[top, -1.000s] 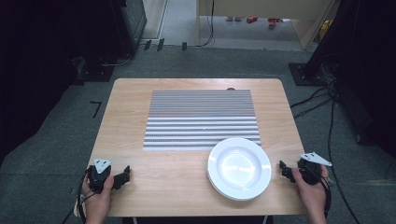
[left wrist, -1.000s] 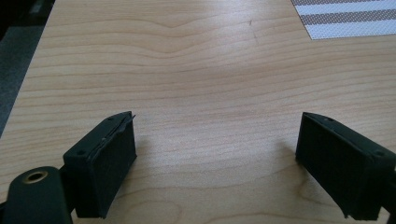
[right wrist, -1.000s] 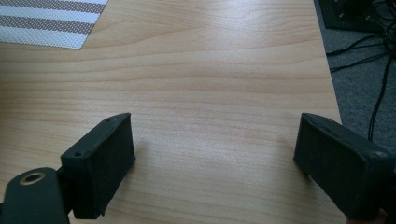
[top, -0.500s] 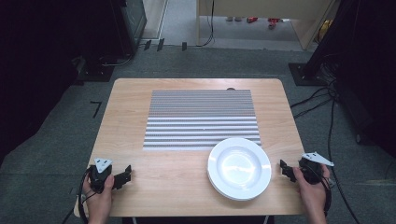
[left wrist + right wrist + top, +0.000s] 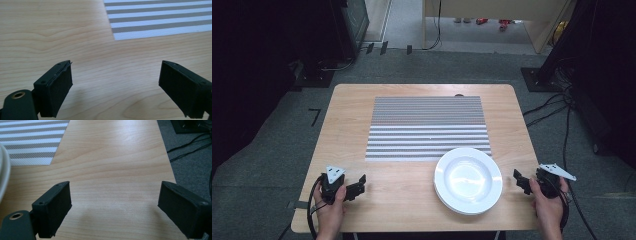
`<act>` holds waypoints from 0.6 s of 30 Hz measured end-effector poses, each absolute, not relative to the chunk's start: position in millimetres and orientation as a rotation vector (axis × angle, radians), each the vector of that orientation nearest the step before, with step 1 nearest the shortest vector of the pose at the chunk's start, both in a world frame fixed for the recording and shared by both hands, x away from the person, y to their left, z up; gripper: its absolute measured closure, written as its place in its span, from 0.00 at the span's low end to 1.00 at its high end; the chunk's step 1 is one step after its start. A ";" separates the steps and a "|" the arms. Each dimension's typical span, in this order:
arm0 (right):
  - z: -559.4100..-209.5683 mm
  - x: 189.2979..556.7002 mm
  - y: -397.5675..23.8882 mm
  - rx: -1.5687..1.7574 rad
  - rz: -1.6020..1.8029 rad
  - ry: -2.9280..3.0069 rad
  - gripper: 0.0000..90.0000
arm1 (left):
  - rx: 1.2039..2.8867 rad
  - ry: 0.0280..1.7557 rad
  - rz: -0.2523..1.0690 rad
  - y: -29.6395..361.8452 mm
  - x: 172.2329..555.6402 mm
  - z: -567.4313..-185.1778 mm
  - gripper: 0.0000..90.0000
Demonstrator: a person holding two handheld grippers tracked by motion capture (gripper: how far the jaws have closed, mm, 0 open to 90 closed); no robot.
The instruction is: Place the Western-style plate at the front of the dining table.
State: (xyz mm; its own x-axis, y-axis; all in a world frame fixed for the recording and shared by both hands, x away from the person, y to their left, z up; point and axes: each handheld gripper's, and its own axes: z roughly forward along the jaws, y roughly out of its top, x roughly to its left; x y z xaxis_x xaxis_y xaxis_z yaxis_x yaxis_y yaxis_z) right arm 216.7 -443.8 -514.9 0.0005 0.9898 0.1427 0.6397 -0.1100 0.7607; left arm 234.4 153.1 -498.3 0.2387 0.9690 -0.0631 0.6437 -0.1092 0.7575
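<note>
Light wooden surface [image 5: 412, 200], bordered by grey floor with cables at the right. Striped grey-and-white mat [image 5: 428, 128] across the middle, long axis running left to right, stripes parallel to the near edge. White round plate [image 5: 468, 180] at the near right, overlapping the mat's near right corner; round, so no long axis, hollow facing up. Right gripper [image 5: 523, 181] at the near right edge, just beside the plate's right rim but apart from it, fingers [image 5: 53, 211] spread wide, holding nothing, bare wood between them. Left gripper [image 5: 357, 184] at the near left corner, well apart from the plate, fingers [image 5: 55, 88] likewise wide open and empty, aimed toward the mat's near left corner. Nothing between either gripper and the plate.
</note>
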 end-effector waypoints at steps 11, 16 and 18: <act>-497.6 205.8 -431.7 1.741 1.015 1.646 0.13 | 1.846 1.405 0.555 118.6 238.9 -489.8 0.13; -491.0 202.3 -421.5 1.709 1.050 1.668 0.13 | 1.840 1.383 0.538 104.5 242.5 -486.5 0.13; -487.7 200.2 -415.7 1.701 1.054 1.677 0.13 | 1.844 1.367 0.528 98.0 243.5 -484.4 0.13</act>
State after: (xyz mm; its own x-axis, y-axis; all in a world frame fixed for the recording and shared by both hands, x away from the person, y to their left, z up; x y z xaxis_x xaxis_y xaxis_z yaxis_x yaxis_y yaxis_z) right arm 200.2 -415.7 -487.7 -0.0719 0.9837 0.1649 0.5749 -0.0942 0.8128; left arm 243.5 98.0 -484.4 0.3391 0.9341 -0.1113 0.6170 -0.1315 0.7759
